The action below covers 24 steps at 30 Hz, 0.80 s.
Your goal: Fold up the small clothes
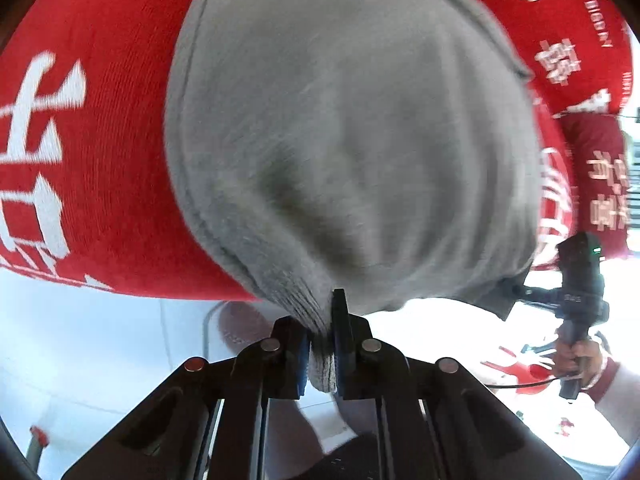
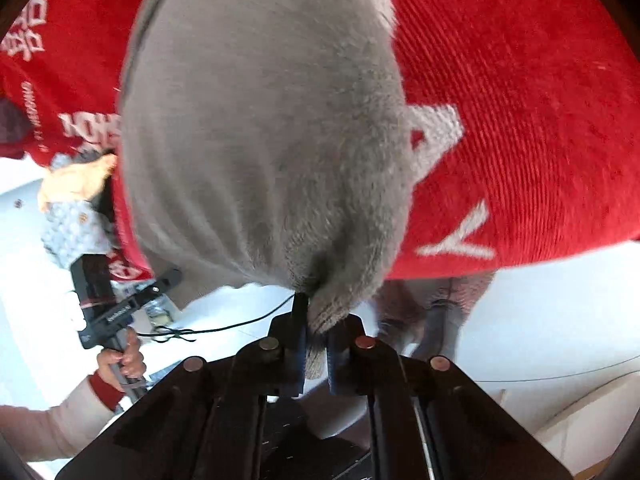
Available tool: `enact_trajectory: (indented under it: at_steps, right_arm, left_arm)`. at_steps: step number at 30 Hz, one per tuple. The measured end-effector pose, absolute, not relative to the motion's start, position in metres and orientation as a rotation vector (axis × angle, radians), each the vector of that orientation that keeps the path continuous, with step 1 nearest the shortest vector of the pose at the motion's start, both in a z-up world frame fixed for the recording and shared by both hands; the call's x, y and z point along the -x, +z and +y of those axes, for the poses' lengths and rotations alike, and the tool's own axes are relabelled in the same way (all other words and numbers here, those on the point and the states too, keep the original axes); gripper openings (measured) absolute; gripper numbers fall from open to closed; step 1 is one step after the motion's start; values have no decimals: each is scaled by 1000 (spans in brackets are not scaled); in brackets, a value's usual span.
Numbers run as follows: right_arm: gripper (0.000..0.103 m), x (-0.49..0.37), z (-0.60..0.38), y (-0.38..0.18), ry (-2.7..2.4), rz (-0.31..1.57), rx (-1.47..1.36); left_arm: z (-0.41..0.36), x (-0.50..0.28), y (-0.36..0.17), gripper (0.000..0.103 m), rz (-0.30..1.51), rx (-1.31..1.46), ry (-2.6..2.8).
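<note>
Your left gripper (image 1: 321, 354) is pressed together on a ribbed edge of the grey garment (image 1: 352, 140); your right gripper (image 2: 316, 354) pinches another edge likewise. The garment hangs spread between the two, in front of a red cloth (image 1: 100, 160) with white lettering and above a white surface (image 2: 540, 320). Assessment: soft, light knit, limp, likely to sag and stretch between holds. Thick hems give the firmest purchase; grips at the edge corners should keep the fold line straight.

One grey garment (image 1: 352, 140), one red cloth (image 1: 100, 160), two grippers.
</note>
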State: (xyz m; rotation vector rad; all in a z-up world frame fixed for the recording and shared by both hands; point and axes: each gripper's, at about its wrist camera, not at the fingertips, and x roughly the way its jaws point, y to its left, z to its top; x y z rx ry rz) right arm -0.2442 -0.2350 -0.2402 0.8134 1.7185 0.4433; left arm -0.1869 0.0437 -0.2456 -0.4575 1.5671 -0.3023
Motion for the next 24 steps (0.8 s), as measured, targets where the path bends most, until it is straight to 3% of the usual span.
enact_trajectory:
  at_steps: [13,24]
  right_arm:
    - [8,218,-254,-161,431,1428,-1059]
    - [8,107,-258,-93,552,1245,-1014]
  left_arm:
    - [57,138,-161,10,1376,536,-421]
    - [94,49,-109,10,1199,605,-365]
